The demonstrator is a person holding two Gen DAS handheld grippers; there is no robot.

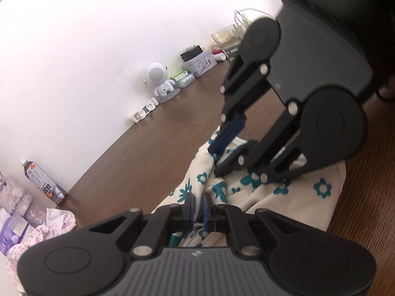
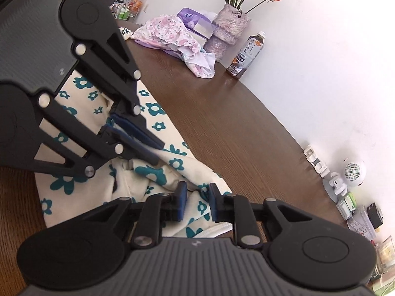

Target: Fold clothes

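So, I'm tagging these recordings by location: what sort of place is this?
Probably a home: a wooden table against a white wall holds a vase of flowers, a drink bottle and flowered clothes.

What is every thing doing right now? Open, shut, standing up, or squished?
left gripper: shut on the flowered cloth
right gripper: open, fingers either side of a fold
flowered cloth: bunched up on the table, not folded flat
tea bottle: upright, cap on
vase: upright, holding flowers
pink cloth: crumpled beside the vase
white speaker toy: standing by the wall
table: brown wood
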